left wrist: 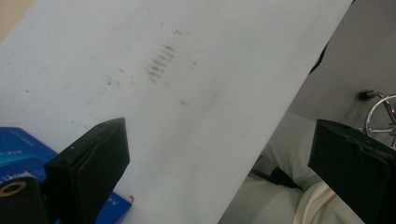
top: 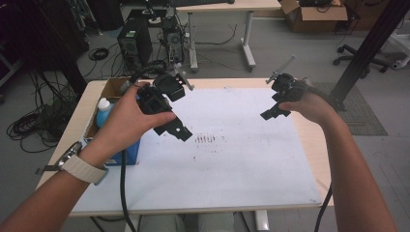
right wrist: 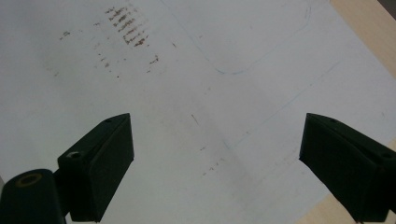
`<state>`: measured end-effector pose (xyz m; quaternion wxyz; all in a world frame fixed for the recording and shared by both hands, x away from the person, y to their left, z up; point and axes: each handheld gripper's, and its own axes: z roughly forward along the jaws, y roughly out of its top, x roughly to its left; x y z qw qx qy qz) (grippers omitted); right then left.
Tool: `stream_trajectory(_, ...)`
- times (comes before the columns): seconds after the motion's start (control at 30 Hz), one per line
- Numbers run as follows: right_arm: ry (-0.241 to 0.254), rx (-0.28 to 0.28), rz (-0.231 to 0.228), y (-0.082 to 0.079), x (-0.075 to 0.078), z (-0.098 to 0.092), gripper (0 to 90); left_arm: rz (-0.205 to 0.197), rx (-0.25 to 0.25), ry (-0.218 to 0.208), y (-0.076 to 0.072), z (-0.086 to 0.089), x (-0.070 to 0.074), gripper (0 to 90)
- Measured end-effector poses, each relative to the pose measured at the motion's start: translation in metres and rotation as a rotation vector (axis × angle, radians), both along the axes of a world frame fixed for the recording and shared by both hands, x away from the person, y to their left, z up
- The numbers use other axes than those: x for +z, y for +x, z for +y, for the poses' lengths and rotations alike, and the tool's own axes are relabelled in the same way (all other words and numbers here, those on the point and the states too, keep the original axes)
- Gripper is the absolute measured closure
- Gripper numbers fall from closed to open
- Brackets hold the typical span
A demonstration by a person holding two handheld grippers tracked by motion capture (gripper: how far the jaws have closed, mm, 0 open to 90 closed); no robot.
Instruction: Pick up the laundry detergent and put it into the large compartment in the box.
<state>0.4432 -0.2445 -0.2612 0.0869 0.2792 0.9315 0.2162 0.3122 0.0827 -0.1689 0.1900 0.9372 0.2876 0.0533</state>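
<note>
Jaws stand wide apart and empty on my left gripper (top: 178,129) and right gripper (top: 274,111) above the smudged white sheet (top: 232,169) on the worktop; dropping left, I might clip the blue carton (top: 126,151) beside it.

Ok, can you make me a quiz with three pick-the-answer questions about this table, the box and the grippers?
1. Where is the box?
A. at the table's left edge
B. at the table's right edge
C. under the table

2. What colour is the bottle in the box?
A. red
B. blue with a white cap
C. green

3. How are the left gripper and right gripper?
A. both shut
B. both open and empty
C. both holding a cloth

Answers:
1 A, it sits beside the left hand.
2 B, the high view shows a blue body and a white cap.
3 B, each gripper view shows jaws wide apart over the white board.
</note>
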Motion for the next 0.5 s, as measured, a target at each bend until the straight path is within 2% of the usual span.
stream_trajectory(0.2,-0.001,0.009,-0.006,-0.001,0.002,0.004,10.0,0.014,-0.022,-0.003,0.000,-0.007,-0.012,5.7)
stream_trajectory(0.5,-0.003,0.019,-0.005,0.001,0.001,0.007,10.0,0.016,-0.024,-0.005,0.002,-0.008,-0.012,5.8)
